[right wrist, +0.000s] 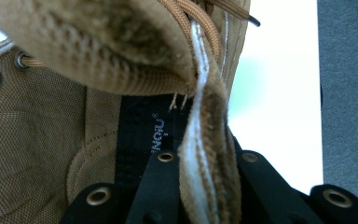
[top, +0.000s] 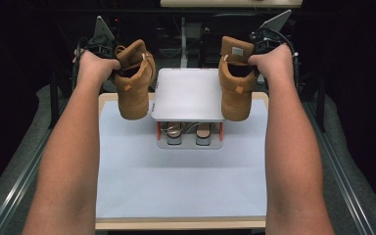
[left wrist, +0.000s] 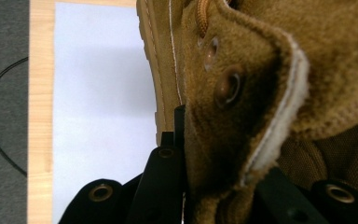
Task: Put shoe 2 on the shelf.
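Boots held above table (top: 127, 186); left gripper (left wrist: 214, 186) clamped tight on left boot (top: 134, 81) collar; right gripper (right wrist: 205, 186) likewise pinching right boot (top: 237, 81) collar; shoe rack (top: 188, 95) between them.

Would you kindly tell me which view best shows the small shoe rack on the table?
The high view: the shoe rack appears whole there, its white top and a pair of shoes beneath. The two gripper views look at the tan boots and the table instead.

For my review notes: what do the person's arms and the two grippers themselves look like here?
Both forearms are bare, with no sleeves, gloves or watch in sight. The left gripper and right gripper are black, each topped by a grey three-cornered plate, with black cable looping beside them. In the gripper views the jaws are flat matte-black bars with brass-coloured rivets or eyelets near their bases.
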`<state>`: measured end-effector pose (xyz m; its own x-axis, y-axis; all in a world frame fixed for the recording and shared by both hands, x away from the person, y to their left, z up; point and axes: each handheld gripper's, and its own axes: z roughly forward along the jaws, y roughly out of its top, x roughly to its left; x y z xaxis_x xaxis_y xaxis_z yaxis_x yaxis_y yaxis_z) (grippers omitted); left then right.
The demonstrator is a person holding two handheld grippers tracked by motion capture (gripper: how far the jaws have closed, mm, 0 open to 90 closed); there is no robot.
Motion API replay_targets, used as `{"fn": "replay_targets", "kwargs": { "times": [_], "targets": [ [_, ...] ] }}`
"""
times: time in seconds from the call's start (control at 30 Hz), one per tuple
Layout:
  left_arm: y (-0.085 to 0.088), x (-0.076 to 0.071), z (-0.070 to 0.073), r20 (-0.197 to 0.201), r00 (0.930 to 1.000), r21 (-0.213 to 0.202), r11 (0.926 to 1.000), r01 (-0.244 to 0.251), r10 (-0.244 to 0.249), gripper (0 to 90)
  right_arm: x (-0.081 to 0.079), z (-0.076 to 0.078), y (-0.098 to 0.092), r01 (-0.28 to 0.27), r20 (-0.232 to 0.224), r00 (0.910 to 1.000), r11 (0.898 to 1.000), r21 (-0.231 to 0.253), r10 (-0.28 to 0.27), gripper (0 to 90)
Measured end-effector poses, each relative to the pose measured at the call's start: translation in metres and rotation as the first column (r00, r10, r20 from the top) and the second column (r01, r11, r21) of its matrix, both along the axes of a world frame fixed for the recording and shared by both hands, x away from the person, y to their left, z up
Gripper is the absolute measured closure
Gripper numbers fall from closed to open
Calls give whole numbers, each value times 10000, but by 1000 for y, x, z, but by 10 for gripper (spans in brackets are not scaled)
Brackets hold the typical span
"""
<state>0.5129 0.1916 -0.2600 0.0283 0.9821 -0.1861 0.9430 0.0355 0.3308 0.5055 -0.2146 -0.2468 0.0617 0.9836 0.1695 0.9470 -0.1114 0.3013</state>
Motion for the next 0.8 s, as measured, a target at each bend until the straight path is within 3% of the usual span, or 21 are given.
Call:
{"fn": "replay_targets", "kwargs": {
  "times": [0.33, 0.53, 0.67, 0.77, 0.8],
  "targets": [
    [-34, 1, 11, 73, 9995, -201, 9994, 293, -292, 854, 2, 3, 24, -320, 15, 9995, 9994, 93, 320, 855],
    [-50, 5, 8, 197, 9994, -483, 9984, 308, -299, 853, 3, 4, 37, -369, 237, 9990, 9993, -8, 369, 854],
    [-60, 8, 6, 142, 9990, -450, 9981, 418, -412, 852, 6, 2, 47, -394, 414, 9984, 9992, 102, 389, 854],
    [-68, 8, 4, 215, 9989, -433, 9982, 425, -416, 851, 8, 0, 54, -586, 240, 9980, 9982, 156, 582, 854],
    [-71, 8, 2, 228, 9988, -414, 9982, 440, -431, 851, 9, -2, 56, -605, 416, 9974, 9978, 261, 594, 854]
  ]
}}
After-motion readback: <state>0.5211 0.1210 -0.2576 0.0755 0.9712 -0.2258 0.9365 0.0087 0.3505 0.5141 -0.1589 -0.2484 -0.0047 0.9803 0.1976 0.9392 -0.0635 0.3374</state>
